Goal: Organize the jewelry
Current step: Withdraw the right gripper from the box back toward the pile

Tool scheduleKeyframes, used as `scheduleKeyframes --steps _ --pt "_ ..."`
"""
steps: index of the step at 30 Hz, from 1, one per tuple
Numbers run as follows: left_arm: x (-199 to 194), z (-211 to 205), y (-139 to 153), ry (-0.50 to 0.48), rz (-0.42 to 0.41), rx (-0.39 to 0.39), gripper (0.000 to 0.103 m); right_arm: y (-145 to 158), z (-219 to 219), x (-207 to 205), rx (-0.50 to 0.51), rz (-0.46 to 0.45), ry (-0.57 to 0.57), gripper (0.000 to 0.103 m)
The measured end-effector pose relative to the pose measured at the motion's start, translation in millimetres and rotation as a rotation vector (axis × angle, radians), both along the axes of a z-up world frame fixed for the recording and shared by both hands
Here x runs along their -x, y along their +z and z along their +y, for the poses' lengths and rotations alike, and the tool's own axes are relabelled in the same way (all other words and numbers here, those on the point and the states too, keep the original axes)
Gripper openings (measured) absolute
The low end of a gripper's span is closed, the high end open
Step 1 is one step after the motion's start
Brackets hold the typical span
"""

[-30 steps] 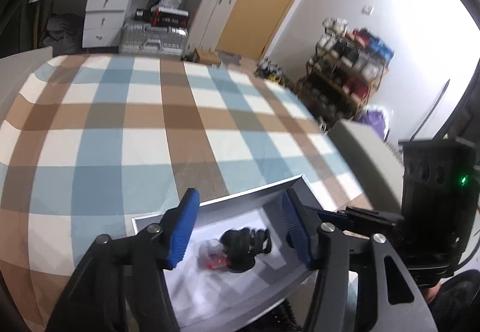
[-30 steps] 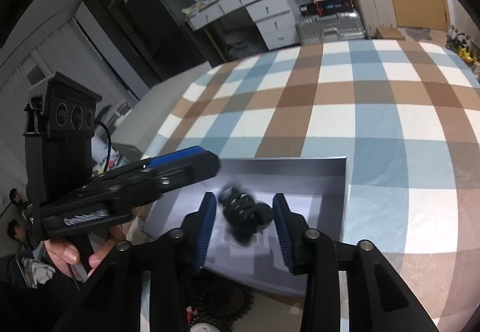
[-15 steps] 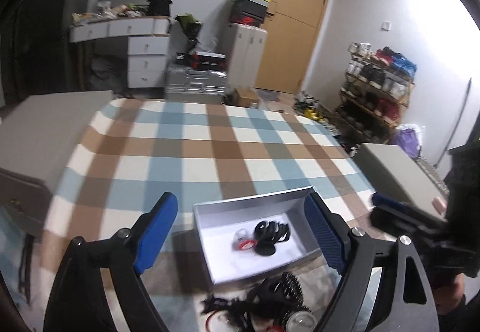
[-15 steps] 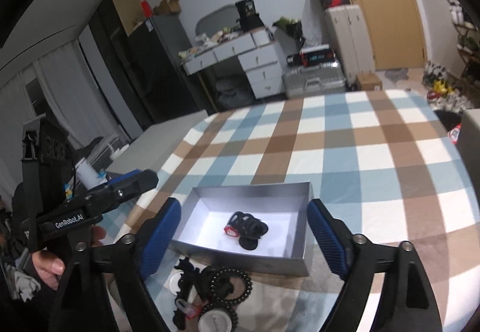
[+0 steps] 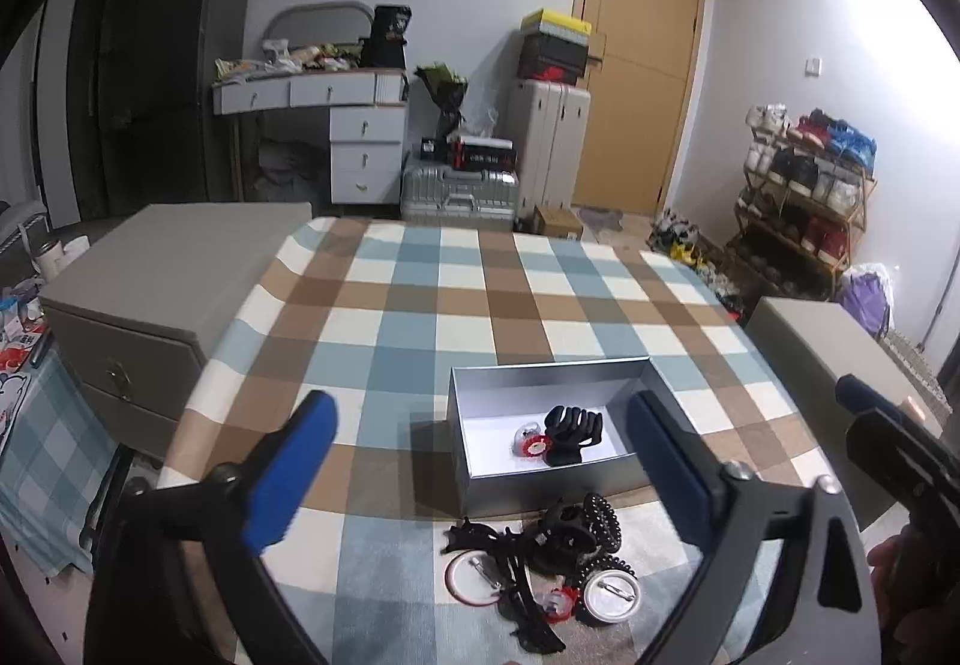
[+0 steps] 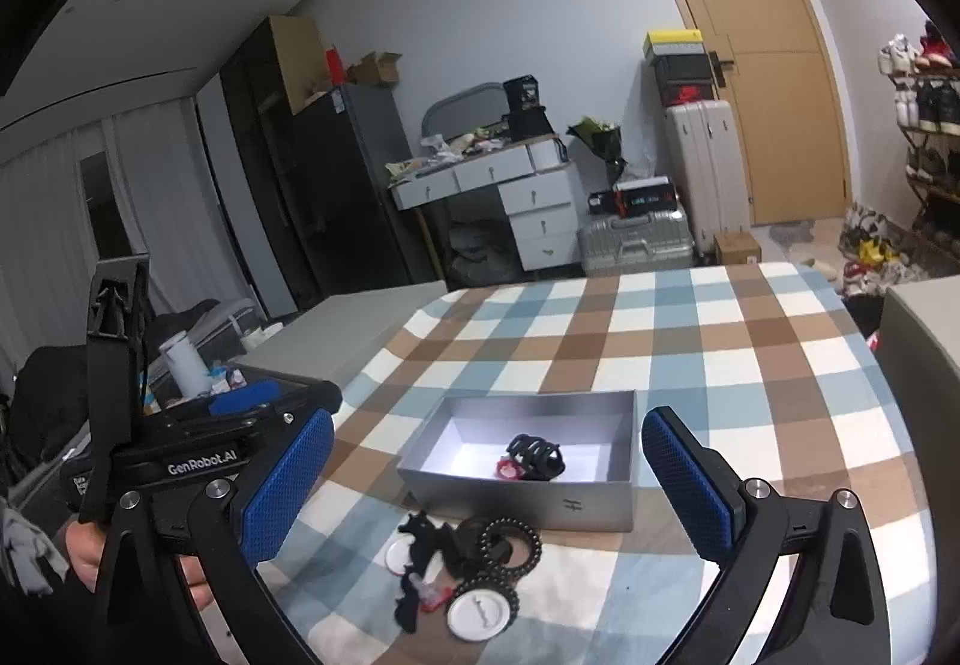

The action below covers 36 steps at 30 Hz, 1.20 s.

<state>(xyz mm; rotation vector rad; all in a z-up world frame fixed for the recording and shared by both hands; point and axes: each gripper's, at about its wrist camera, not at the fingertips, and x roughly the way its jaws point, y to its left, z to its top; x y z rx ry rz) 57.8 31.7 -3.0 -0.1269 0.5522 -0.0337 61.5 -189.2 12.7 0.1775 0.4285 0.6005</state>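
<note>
Jewelry pile (image 5: 540, 563) is lying on the checked cloth (image 5: 420, 305) at lower centre of the left wrist view, just in front of the grey box (image 5: 600, 476): black claw clips, beaded black rings, round white badges with pin backs, and a small red piece. Inside the box a black claw clip (image 5: 570, 434) is sitting beside a small red-and-clear trinket (image 5: 531, 440).

"GenRobot.AI" is showing in white on the left gripper's (image 6: 240, 407) body at the left edge of the right wrist view, a hand (image 6: 90, 551) wrapping its handle.

Both claws are standing released: the left gripper and the right gripper (image 6: 486, 479) have just been opening, blue pads (image 6: 690, 485) spread wide, nothing between them.
</note>
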Motion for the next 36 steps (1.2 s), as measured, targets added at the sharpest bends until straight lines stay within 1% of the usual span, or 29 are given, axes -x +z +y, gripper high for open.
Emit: scheduleKeyframes --steps 1,5,8,12,14,15,16,21,28,30,33,35,36 --pt "3.8 1.2 1.3 0.004 -0.014 0.001 0.101 0.3 -0.3 3.9 0.001 -0.004 -0.001 0.103" --pt "16.4 2.5 1.2 0.014 -0.041 -0.012 0.102 0.6 -0.5 15.5 0.007 -0.015 -0.012 0.103" --pt "24.6 2.7 -5.2 0.016 -0.041 -0.009 0.102 -1.8 -1.2 23.0 0.013 -0.016 -0.022 0.103" --pt "35.5 1.6 -21.7 0.032 -0.021 -0.017 0.102 -11.4 0.5 30.4 0.037 0.004 -0.024 0.103" --pt "42.0 3.1 -30.6 0.037 -0.004 0.0 0.102 -20.4 4.2 33.2 0.066 0.029 -0.011 0.103" --pt "43.7 4.6 -38.8 0.026 0.011 0.022 0.102 -26.4 6.0 34.7 0.079 0.044 -0.009 0.103" --pt "47.1 4.6 -42.5 0.022 0.021 0.027 0.102 -31.2 6.9 35.3 0.088 0.057 -0.009 0.103" --pt "55.9 5.2 -68.9 0.021 0.077 0.024 0.101 -62.6 10.0 34.6 0.096 0.15 0.009 0.103" --pt "65.3 6.8 -88.7 0.013 0.129 0.021 0.101 -93.8 28.5 27.2 0.172 0.225 0.043 0.103" --pt "66.6 8.0 -92.6 0.011 0.142 0.023 0.101 -100.7 35.1 24.9 0.186 0.242 0.057 0.102" --pt "68.0 10.1 -97.2 0.012 0.163 0.023 0.101 -108.9 39.6 17.8 0.164 0.295 0.073 0.099" --pt "68.1 11.2 -99.6 0.011 0.172 0.02 0.101 -115.3 43.7 9.6 0.166 0.33 0.075 0.088" --pt "68.5 11.4 -100.7 0.011 0.176 0.018 0.101 -117.3 45.6 6.8 0.175 0.339 0.072 0.086"
